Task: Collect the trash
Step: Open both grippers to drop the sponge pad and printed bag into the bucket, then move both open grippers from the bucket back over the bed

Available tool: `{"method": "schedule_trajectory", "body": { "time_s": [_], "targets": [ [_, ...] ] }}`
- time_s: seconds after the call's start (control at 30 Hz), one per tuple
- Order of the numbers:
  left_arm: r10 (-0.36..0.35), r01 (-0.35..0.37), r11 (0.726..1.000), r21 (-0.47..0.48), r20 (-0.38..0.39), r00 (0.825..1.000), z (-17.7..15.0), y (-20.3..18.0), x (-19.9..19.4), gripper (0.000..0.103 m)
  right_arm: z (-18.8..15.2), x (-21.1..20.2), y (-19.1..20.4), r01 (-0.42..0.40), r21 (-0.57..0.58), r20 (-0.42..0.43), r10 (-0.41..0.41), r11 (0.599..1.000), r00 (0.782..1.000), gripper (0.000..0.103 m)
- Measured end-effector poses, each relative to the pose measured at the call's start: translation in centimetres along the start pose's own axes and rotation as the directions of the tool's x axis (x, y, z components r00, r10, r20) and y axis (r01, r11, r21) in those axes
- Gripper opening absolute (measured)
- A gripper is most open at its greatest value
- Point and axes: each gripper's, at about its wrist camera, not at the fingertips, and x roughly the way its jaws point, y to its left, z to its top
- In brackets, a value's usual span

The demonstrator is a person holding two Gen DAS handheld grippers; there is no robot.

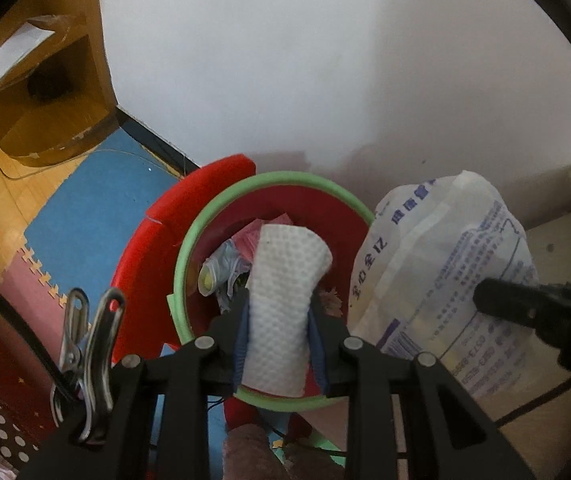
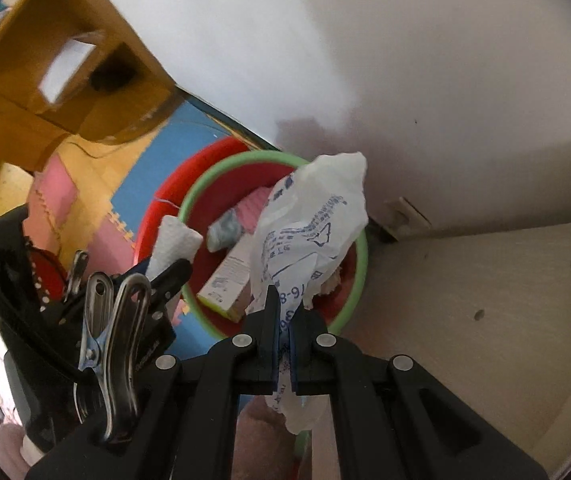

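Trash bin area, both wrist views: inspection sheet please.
Surface: blue and pink foam floor tiles over wooden floor; beige shelf board beside the bin.
Job's things: red bin with green rim, holding a small printed carton and crumpled scraps; white textured paper towel; crumpled white plastic bag with blue print.
Clutter: brown cardboard box near the wall.
Grippers: left gripper shut on the towel, over the bin; right gripper shut on the bag, over the bin rim.
Cables: black cable at left; metal clips on the gripper mount.
Surroundings: white wall, dark baseboard.
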Motion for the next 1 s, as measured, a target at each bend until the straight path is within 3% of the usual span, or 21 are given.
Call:
{"method": "schedule_trajectory", "body": {
  "time_s": [0.27, 0.47, 0.6, 0.73, 1.0],
  "targets": [
    [-0.003, 0.004, 1.000, 0.009, -0.062, 0.998, 1.3, 0.2, 3.8, 0.029, 1.8, 4.6, -0.6, 0.050, 0.069, -0.103, -0.043, 0.996, 0.994, 0.004],
    [0.004, -0.003, 1.000, 0.015, -0.097, 0.995, 1.7, 0.2, 5.6, 0.035, 2.6, 7.0, -0.5, 0.072, 0.087, -0.129, -0.061, 0.994, 0.990, 0.004],
    [0.004, -0.003, 1.000, 0.012, -0.118, 0.993, 1.5, 0.0, 6.1, 0.044, 2.6, 7.6, -1.0, 0.076, 0.115, -0.160, -0.057, 0.990, 0.985, 0.017],
    [0.002, -0.002, 1.000, 0.006, -0.131, 0.991, 1.5, -0.2, 6.3, 0.056, 2.3, 7.7, -1.3, 0.062, 0.130, -0.160, -0.041, 0.990, 0.986, 0.023],
    [0.001, -0.003, 1.000, -0.014, -0.122, 0.992, 1.6, -0.2, 5.8, 0.059, 1.7, 6.6, -1.5, 0.063, 0.136, -0.140, -0.044, 0.989, 0.989, 0.027]
  ]
}}
